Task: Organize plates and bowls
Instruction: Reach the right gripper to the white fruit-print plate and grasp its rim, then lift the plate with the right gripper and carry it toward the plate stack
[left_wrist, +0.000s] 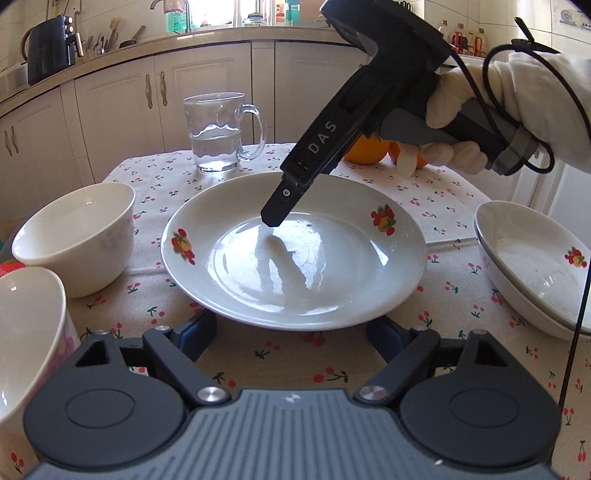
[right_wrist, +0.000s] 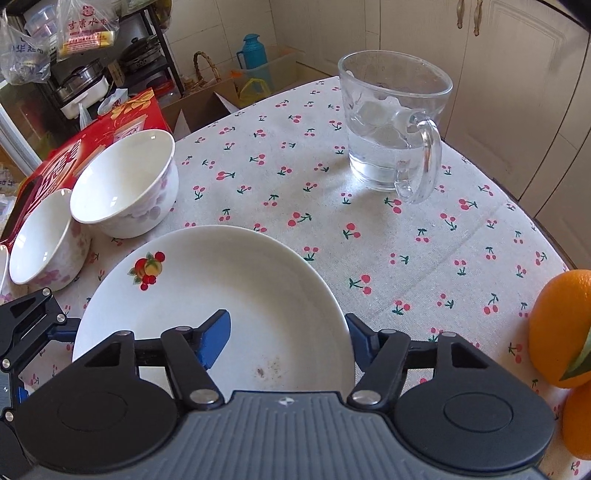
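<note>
My right gripper (right_wrist: 286, 338) had open jaws straddling the plate (right_wrist: 207, 291) rim, one finger inside, one outside. Left gripper (left_wrist: 291, 332), jaws open, sat at the plate's near edge, mid-worktop (right_wrist: 406, 258). Stacked plates (left_wrist: 532, 269) lay rightward; right hand nearer.

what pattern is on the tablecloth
Small red cherries with green stems on a pale cloth, the tablecloth; clearest in the right wrist view.

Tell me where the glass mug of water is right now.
The glass mug stands upright at the far edge of the table, just behind the fruit-print plate in the left wrist view, with the oranges to its right.
</note>
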